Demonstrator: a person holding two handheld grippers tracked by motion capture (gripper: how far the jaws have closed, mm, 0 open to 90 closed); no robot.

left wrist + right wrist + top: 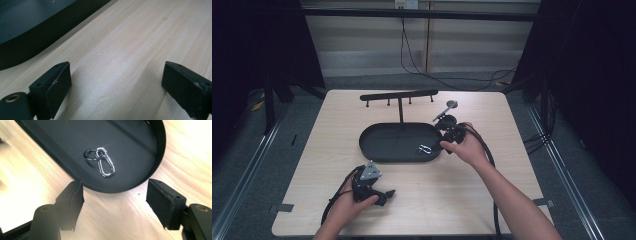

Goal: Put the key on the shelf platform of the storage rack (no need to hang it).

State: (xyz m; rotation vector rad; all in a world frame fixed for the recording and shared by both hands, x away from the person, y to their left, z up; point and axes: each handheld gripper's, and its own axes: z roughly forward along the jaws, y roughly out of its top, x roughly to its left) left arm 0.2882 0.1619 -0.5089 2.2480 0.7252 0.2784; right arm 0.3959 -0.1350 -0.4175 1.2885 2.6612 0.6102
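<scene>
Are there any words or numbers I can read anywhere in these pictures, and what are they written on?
None can be read.
Black tray: no writing on it.
Silver key clip in the tray: no letters or numbers visible.
Left gripper and right gripper: no labels visible.
Wooden table: bare.
Pale wall plate at the back: too small to tell.

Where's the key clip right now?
The key clip lies inside the black tray at its right end, just ahead of the right gripper.
</scene>
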